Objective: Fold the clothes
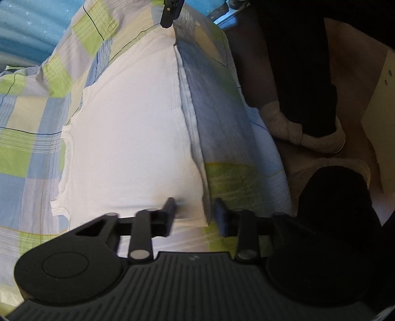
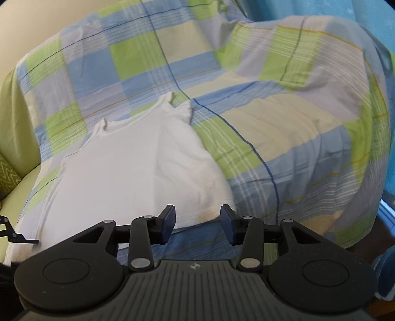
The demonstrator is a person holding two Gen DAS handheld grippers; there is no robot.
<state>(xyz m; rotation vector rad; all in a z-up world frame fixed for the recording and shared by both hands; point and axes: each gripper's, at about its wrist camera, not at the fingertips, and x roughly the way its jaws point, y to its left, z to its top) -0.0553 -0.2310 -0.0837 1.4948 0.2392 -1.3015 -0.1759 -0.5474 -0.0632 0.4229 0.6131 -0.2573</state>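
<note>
Left wrist view: we count one white garment (image 1: pixel 128 138) spread on one checked sheet (image 1: pixel 32 118), and two slippered feet (image 1: pixel 308 133) at three o'clock. Our left gripper (image 1: pixel 195 214) stands with its fingers (image 1: pixel 170 212) wide apart, straddling the garment's near corner at six o'clock; contact is hard to make out. At twelve o'clock our right gripper (image 1: pixel 170 12) is cut off by the frame.

Right wrist view: the one white garment (image 2: pixel 138 168) lies flat at nine o'clock on the sheet (image 2: pixel 284 128). Our right gripper (image 2: pixel 197 221) holds its fingers (image 2: pixel 167 222) wide over the hem, gripping nothing. A sliver of our left gripper (image 2: pixel 14 234) shows at nine o'clock.
</note>
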